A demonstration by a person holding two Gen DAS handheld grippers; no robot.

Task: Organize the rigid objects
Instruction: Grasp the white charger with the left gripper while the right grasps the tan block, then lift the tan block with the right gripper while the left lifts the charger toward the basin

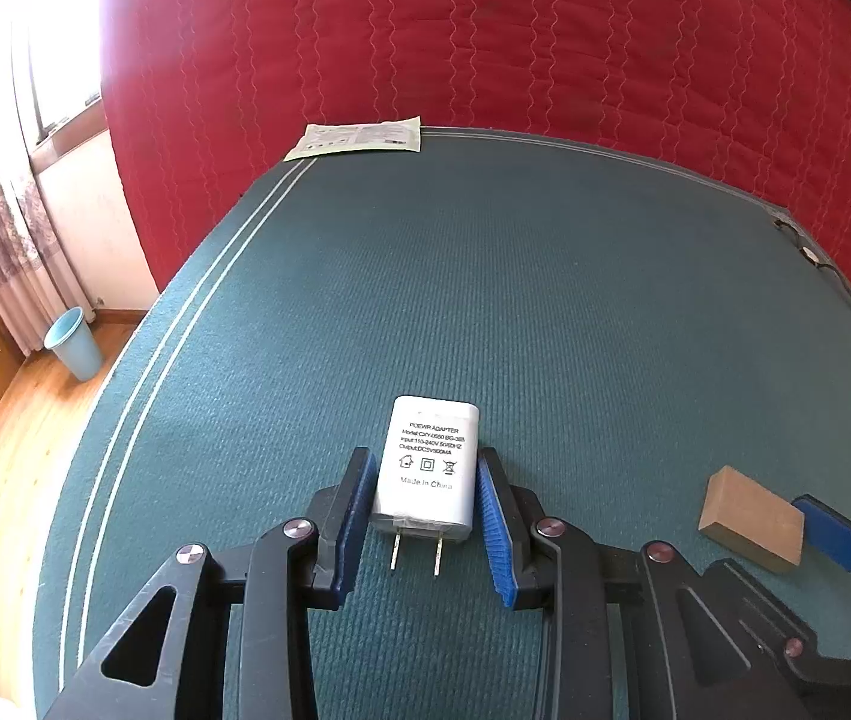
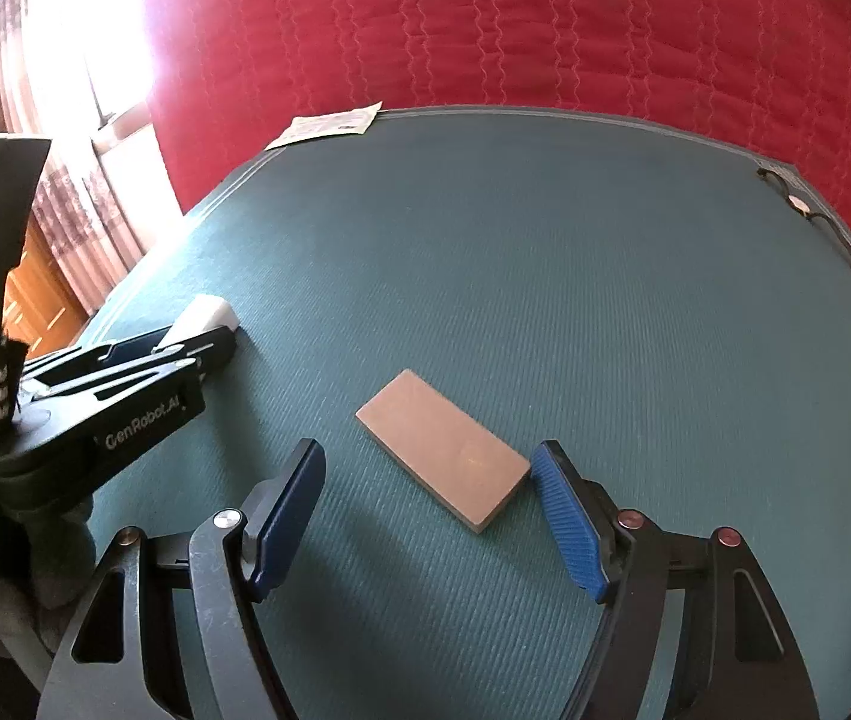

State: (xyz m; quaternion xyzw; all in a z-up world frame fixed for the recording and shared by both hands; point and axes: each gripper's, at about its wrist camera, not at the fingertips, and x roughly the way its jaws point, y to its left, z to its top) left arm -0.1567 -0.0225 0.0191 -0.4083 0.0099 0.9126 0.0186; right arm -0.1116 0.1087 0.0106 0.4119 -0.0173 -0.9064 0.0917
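The left hand-held gripper (image 1: 425,516) is clamped on the white power adapter (image 1: 428,468) resting on the green table (image 1: 545,300). The right hand-held gripper (image 2: 428,510) stands open around the untouched tan block (image 2: 443,450). Sorting looks barely begun.

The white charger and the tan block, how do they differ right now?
The charger is white with printed text and metal prongs; the block is plain tan. The left tongs clamp the charger, while the block lies loose between the open right tongs. Both rest flat on the green mat.
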